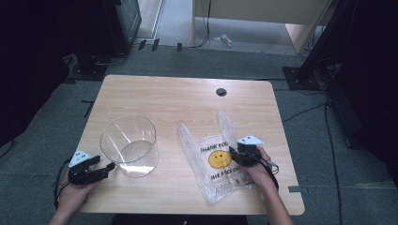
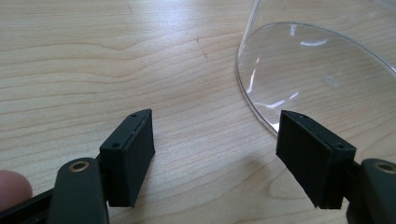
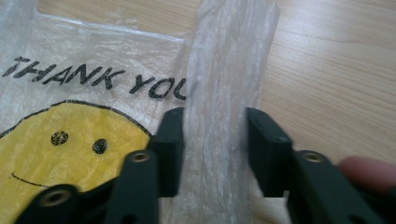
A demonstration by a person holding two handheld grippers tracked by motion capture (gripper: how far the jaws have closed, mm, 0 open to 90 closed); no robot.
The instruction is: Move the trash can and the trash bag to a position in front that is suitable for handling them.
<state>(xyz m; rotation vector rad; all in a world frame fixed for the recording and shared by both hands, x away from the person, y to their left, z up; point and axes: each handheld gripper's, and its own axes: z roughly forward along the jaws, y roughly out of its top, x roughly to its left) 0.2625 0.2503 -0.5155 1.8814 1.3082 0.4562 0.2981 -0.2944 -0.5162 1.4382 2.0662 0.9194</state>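
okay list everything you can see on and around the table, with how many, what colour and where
table: one, light wood, centre of the high view, with a dark round hole near its far edge.
clear container: one, see-through, round, upright on the left part of the table.
plastic bag: one, clear with a yellow smiley and black THANK YOU print, flat on the right part.
bag handle: one, clear and crinkled, between the right jaws.
floor cables: several, black, on grey carpet around the table.
left gripper: one, black, jaws apart, beside the container's base.
right gripper: one, black, on the bag.
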